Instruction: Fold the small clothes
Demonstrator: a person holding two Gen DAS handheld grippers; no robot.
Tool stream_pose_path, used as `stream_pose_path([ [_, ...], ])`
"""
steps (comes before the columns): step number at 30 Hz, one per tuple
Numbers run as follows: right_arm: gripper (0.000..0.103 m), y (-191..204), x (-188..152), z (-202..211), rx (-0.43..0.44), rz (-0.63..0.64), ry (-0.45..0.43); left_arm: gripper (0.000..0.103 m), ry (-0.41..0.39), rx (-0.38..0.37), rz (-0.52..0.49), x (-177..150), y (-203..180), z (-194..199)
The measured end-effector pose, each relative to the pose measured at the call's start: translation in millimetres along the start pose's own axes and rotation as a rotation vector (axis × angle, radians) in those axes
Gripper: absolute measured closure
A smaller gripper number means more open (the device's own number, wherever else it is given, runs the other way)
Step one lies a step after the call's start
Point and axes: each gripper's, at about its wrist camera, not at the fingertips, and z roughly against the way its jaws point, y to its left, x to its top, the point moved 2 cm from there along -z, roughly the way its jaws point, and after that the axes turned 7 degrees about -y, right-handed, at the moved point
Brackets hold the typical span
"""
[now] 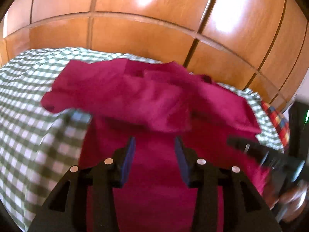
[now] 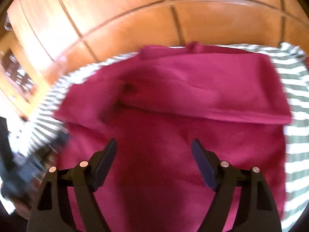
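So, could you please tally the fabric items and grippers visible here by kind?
Magenta garment: 1
Green-and-white checked bedcover: 1
Multicoloured plaid cloth: 1
Grippers: 2, the left gripper and the right gripper, both open
Total: 5

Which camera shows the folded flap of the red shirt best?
The right wrist view: the flap lies flat with its folded edge clear. The left wrist view shows it rumpled, blurred, and seen edge-on.
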Motion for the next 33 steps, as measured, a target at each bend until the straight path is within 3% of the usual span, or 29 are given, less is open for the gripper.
stream_pose_path([
  [3,0.03,19.6,10.0,-31.3,0.08,-0.043,0.047,0.063,0.02,0.035,0.019,-11.2,12.0,-6.3],
  [6,0.033,32.6,14.4,-67.3,0.064,-0.061,0.093,0.063,0.042,0.047,0.07,-19.7,25.6,-14.1],
  [7,0.038,36.1,15.6,-74.1,0.041,-0.051,0.094,0.063,0.047,0.044,0.088,-22.2,29.7,-16.9],
  [8,0.047,42.2,19.0,-78.2,0.006,-0.022,0.082,0.063,0.051,0.03,0.112,-25.2,34.8,-20.2],
  [10,0.097,46.9,26.2,-79.1,-0.014,-0.01,0.083,0.063,0.048,0.013,0.134,-28.1,38.4,-23.3],
  [16,0.099,55.3,68.9,-11.9,-0.052,0.124,-0.115,0.061,0.038,0.017,0.124,-31.8,36.9,-24.1],
  [21,0.099,19.9,99.3,27.9,-0.118,0.138,-0.194,0.061,0.036,0.015,0.126,-33.1,37.0,-21.7],
  [25,0.099,-31.8,102.6,34.3,-0.188,0.043,-0.187,0.061,0.037,0.023,0.119,-33.8,35.1,-21.6],
  [33,0.099,-132.8,67.8,17.2,-0.298,-0.184,-0.093,0.061,0.049,0.045,0.101,-28.7,22.6,-29.6],
])
